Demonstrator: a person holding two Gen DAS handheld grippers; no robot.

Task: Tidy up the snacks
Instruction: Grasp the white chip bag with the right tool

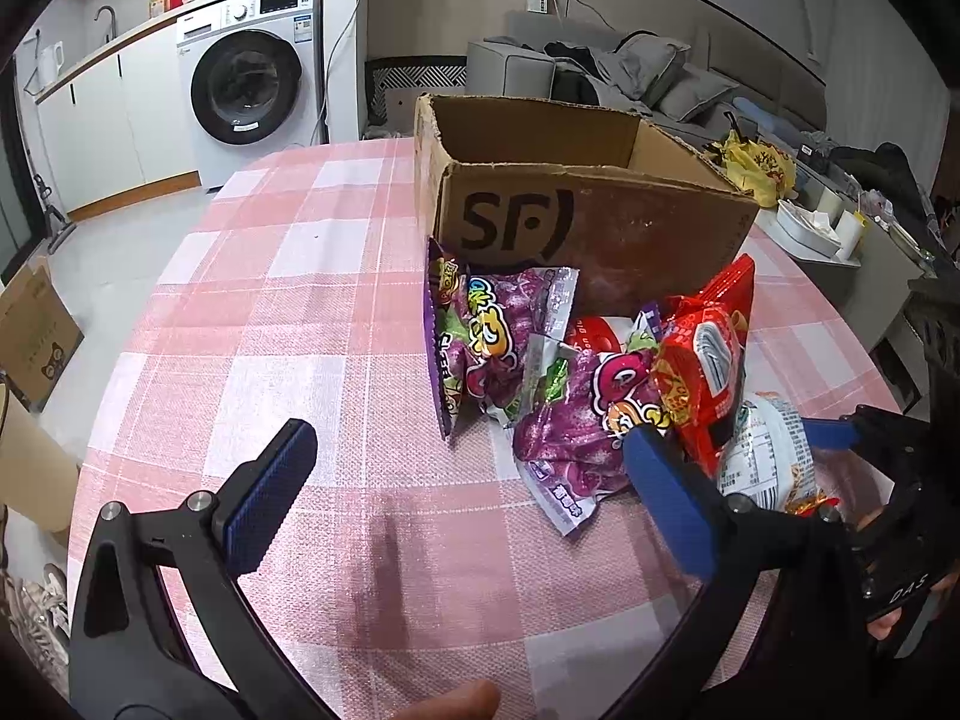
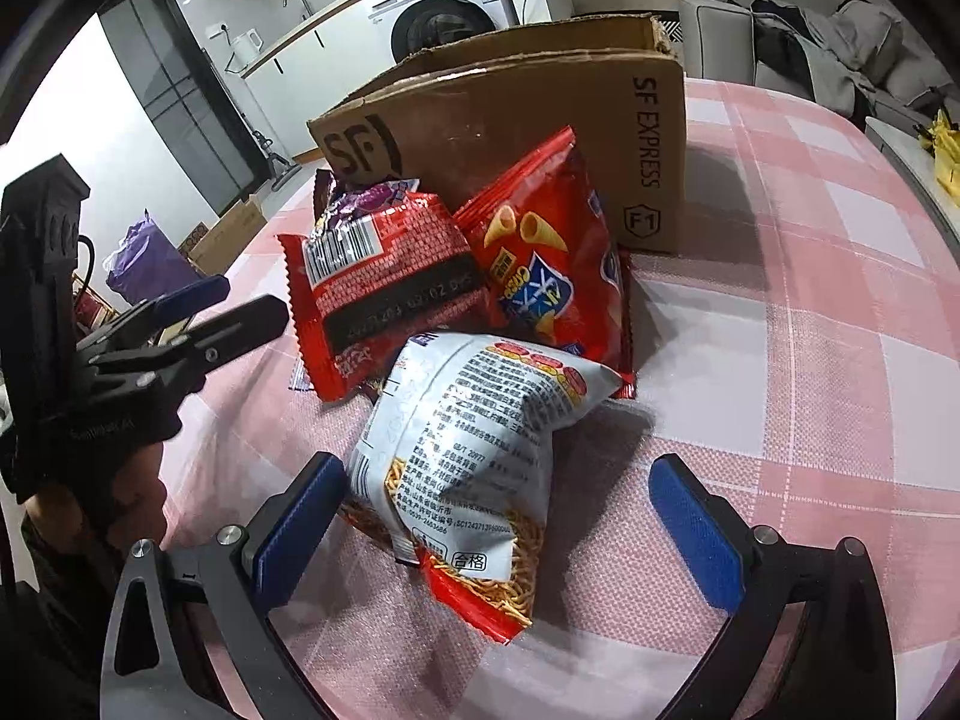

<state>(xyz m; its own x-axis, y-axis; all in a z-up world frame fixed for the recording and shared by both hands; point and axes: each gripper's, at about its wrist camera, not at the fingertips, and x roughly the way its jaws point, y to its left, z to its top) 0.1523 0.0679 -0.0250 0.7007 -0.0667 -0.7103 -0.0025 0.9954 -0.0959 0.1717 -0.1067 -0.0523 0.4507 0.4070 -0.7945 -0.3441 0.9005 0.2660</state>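
An open cardboard SF box (image 1: 600, 228) stands on the pink checked table (image 1: 288, 300); it also shows in the right wrist view (image 2: 510, 102). Snack bags lie piled in front of it: purple bags (image 1: 498, 348), a red bag (image 1: 702, 372) and a white noodle bag (image 1: 762, 450). My left gripper (image 1: 474, 492) is open, low over the table, just left of the pile. My right gripper (image 2: 510, 540) is open, its fingers on either side of the white noodle bag (image 2: 474, 450). Behind that lie a red barcode bag (image 2: 384, 288) and a red cone-snack bag (image 2: 552, 264).
The left gripper (image 2: 198, 312) shows at the left of the right wrist view. A washing machine (image 1: 252, 78) and counter stand behind the table, a grey sofa (image 1: 630, 72) at the back right. A side table with a yellow bag (image 1: 762, 168) is to the right.
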